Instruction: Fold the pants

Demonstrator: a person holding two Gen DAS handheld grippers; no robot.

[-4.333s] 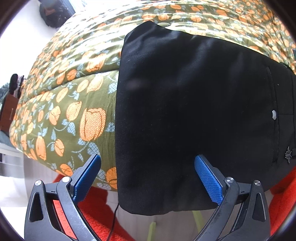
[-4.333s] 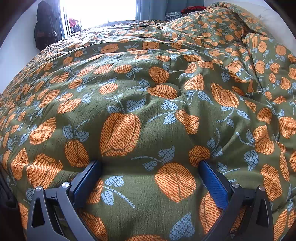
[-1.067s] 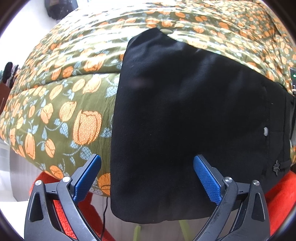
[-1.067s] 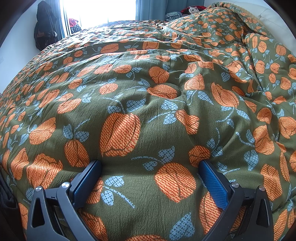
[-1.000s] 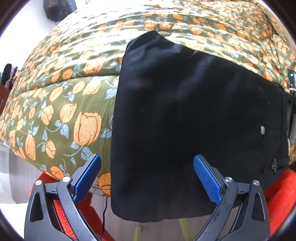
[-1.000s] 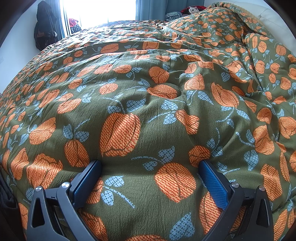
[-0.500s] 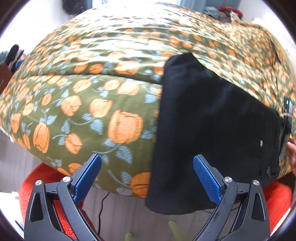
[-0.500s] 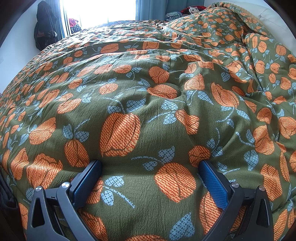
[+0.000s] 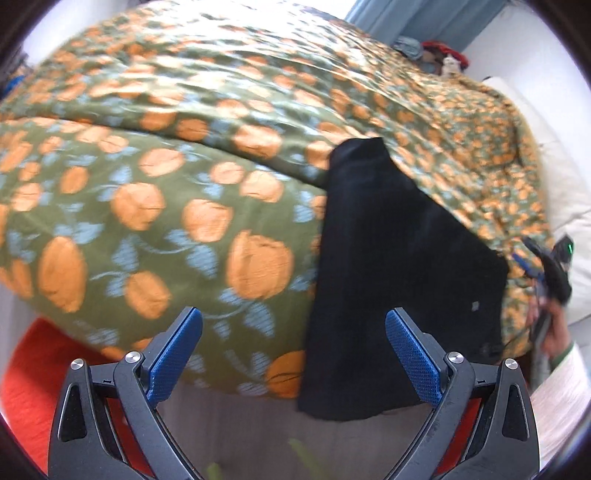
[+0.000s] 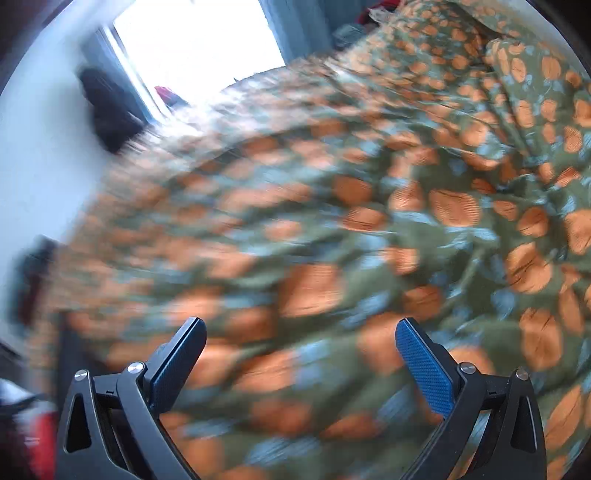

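Black pants (image 9: 402,273) are lying folded on the bed's flowered quilt (image 9: 166,206), near edge overhanging; left claw (image 9: 293,356) and right claw (image 10: 301,363) are hanging wide apart, empty, the fold seemingly done, only tidying left

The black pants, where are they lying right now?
In the left wrist view, the black pants lie right of centre on the flowered quilt, their near end hanging over the bed's edge.

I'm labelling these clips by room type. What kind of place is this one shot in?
Most likely a home bedroom. The black pants lie on a bed covered by a green quilt with orange tulips, a white pillow sits at its far end, and blue curtains hang beside a bright window.
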